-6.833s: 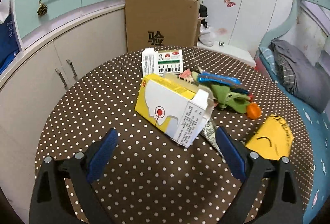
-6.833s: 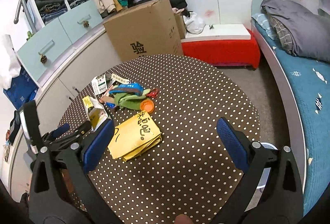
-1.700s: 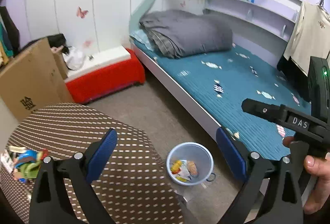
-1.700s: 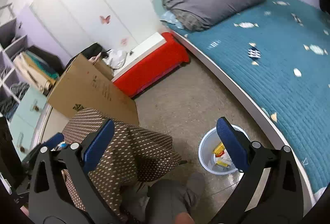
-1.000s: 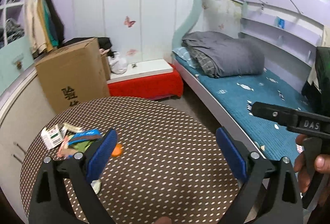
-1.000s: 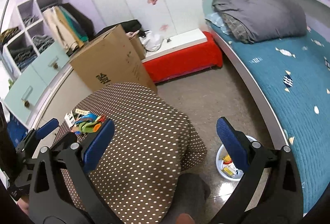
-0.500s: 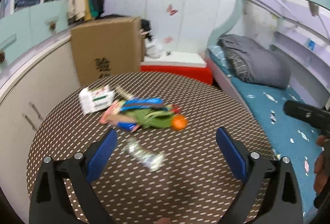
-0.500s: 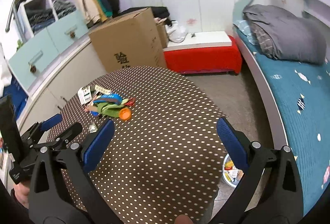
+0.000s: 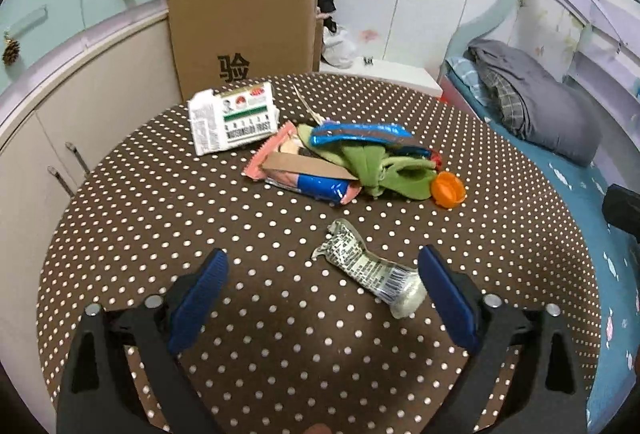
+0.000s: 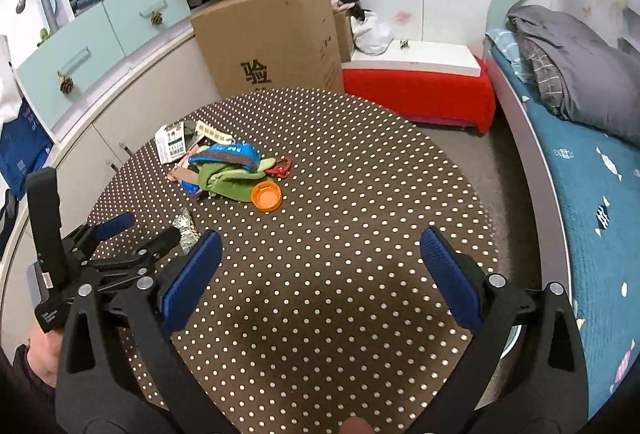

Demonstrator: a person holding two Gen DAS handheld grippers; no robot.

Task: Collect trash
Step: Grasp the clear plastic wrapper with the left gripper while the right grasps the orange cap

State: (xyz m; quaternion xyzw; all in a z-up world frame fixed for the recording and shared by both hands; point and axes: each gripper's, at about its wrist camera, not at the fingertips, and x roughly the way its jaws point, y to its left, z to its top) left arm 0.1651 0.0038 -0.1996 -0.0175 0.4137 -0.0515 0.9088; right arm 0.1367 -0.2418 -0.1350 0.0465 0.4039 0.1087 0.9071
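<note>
Trash lies on the round brown polka-dot table (image 9: 240, 334). A crumpled silver wrapper (image 9: 368, 268) lies just ahead of my open, empty left gripper (image 9: 322, 298), nearer its right finger. Behind it lie a pile of blue, pink and green wrappers (image 9: 344, 162), an orange cap (image 9: 448, 189) and a white and green box (image 9: 234, 122). In the right wrist view my open, empty right gripper (image 10: 320, 276) hovers over bare table, right of the pile (image 10: 224, 170) and cap (image 10: 266, 196). The left gripper (image 10: 132, 234) shows at its left.
A large cardboard box (image 9: 244, 34) stands behind the table beside curved cabinets (image 9: 100, 74). A red bench (image 10: 420, 90) and a bed with teal sheet (image 10: 592, 174) and grey duvet (image 9: 536, 102) lie to the right. The bin's rim (image 10: 514, 340) peeks behind the right finger.
Both grippers have swung back from the floor bin to the table. The left gripper has come down close to the silver wrapper. The yellow box and yellow envelope are gone from the table.
</note>
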